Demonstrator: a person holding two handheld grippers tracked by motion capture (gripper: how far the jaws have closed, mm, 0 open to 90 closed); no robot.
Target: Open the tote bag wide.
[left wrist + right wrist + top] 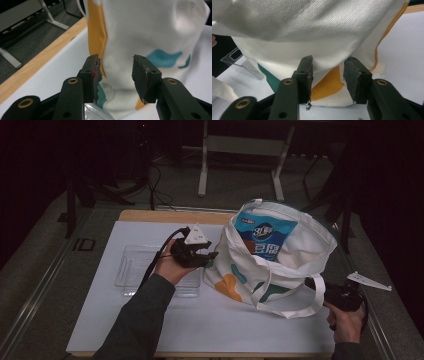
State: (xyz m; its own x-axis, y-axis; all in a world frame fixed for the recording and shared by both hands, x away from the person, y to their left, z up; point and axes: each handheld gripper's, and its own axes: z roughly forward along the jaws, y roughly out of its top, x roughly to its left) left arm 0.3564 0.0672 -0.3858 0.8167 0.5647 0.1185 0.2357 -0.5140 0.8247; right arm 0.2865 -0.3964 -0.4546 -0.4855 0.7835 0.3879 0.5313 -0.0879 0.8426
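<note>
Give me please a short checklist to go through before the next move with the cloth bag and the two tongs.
1. Tote bag stands on the white table top, mouth open upward: ok.
2. Blue snack packet sits inside the bag, its top above the rim: ok.
3. Left tongs are open, with bag cloth right in front of the jaws and no pad pressing on it: ok for a grasp.
4. Right tongs face the lower bag wall with a gap between the jaws; grip on cloth: not ok, nothing pinched.
5. Strap hangs loose near the right tongs; whether it would snag: cannot tell.
6. Clear plastic tray lies left of the bag; whether they touch: cannot tell.
</note>
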